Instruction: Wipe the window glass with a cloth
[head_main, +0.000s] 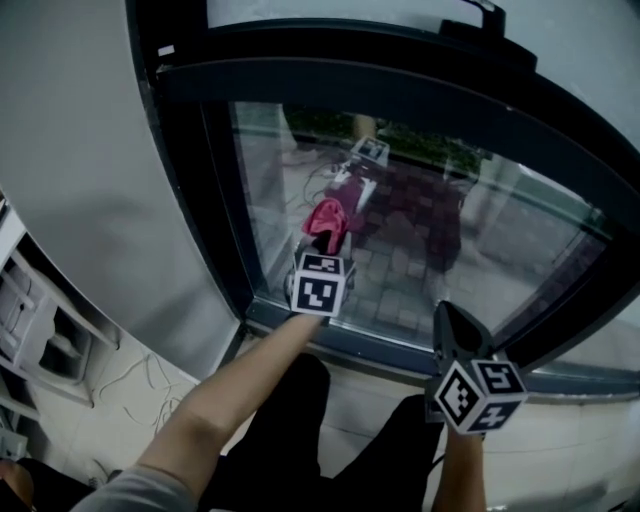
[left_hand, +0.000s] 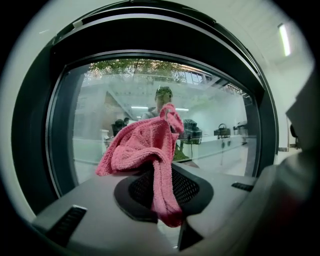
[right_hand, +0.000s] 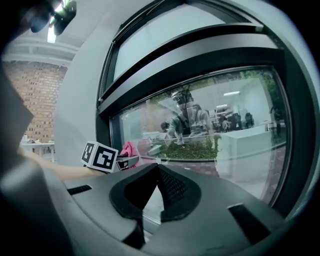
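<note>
The pink terry cloth (left_hand: 142, 145) — nubbly and bunched, its long fold running along the jaws toward the smooth window glass (head_main: 430, 220) — sat clenched in the left gripper (left_hand: 162, 187) by the glass's lower left corner, while the right gripper (right_hand: 157, 192), below the glass, had its jaws closed on nothing.

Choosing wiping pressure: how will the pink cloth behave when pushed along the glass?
Probably floppy: the pink cloth drapes loosely over the left gripper. Likely light, since a pinch holds it up. Its terry surface should drag on the window glass.
</note>
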